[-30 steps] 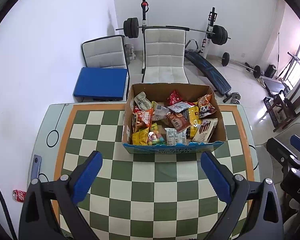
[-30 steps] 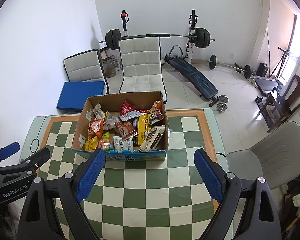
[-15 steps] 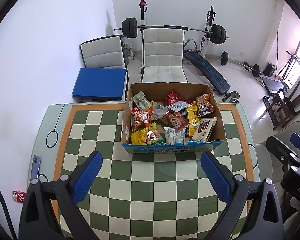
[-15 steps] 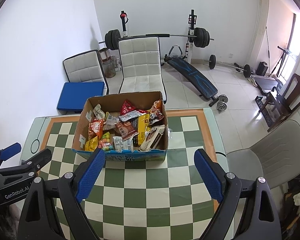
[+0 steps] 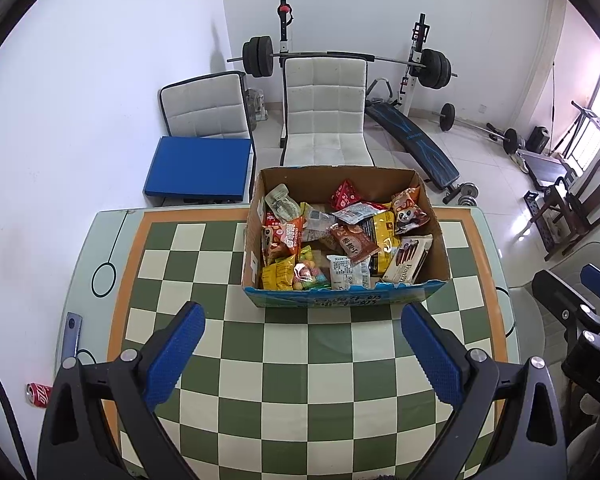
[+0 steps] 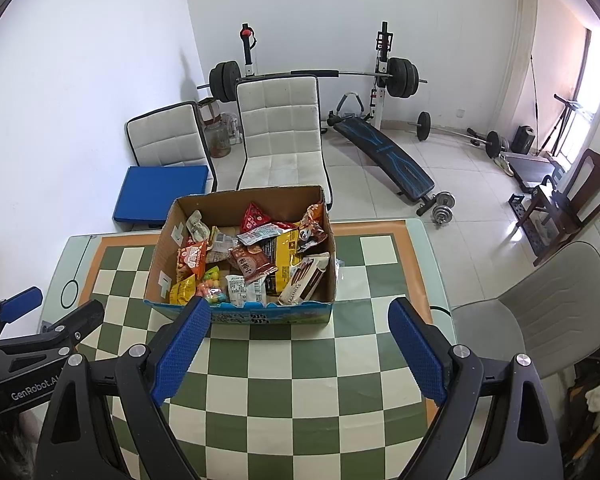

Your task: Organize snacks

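An open cardboard box full of mixed snack packets stands at the far middle of the green-and-white checkered table. It also shows in the right wrist view. Packets include an orange bag, a brown packet and a chocolate wafer box. My left gripper is open and empty, held above the table short of the box. My right gripper is open and empty, also short of the box, to the right of the left one.
Two white chairs and a blue cushion stand behind the table. A weight bench and barbell lie beyond. A grey chair stands at the table's right. A red can lies on the floor at left.
Both grippers have drifted very slightly; the box sits a little higher in the left wrist view. Nothing was grasped or moved.
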Demonstrator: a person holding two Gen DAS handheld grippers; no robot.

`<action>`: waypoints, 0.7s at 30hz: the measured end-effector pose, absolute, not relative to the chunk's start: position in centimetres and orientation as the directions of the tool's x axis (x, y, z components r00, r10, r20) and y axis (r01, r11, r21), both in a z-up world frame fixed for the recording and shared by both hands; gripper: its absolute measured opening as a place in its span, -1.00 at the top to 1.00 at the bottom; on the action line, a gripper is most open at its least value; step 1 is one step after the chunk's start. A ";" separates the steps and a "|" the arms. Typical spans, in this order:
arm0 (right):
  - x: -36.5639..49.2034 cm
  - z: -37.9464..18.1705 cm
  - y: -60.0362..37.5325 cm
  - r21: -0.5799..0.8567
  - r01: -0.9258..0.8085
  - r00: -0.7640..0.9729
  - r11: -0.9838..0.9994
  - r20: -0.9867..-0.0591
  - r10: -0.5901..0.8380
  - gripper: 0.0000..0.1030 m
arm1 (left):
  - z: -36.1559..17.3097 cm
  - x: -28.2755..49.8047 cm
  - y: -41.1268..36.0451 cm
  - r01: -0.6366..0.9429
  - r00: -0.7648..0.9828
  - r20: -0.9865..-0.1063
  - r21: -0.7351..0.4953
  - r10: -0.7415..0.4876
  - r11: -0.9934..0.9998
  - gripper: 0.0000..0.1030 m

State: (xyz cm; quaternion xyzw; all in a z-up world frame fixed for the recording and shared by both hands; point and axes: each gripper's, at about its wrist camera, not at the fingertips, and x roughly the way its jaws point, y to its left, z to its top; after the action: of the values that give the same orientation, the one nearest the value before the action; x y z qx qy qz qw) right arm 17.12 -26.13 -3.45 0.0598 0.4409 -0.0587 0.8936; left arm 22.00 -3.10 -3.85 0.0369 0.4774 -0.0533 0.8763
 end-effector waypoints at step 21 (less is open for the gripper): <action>16.6 -3.4 -25.9 0.056 0.169 0.605 0.984 -0.794 -0.059 -0.80 | -3.6 22.1 -2.9 0.139 0.541 -0.838 0.009 -0.068 0.990 -0.96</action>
State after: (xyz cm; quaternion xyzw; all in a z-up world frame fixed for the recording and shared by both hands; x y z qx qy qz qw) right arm 16.63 -25.89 -3.37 0.0627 0.4399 -0.0638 0.8936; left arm 22.06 -2.92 -3.55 0.0372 0.4753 -0.0590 0.8770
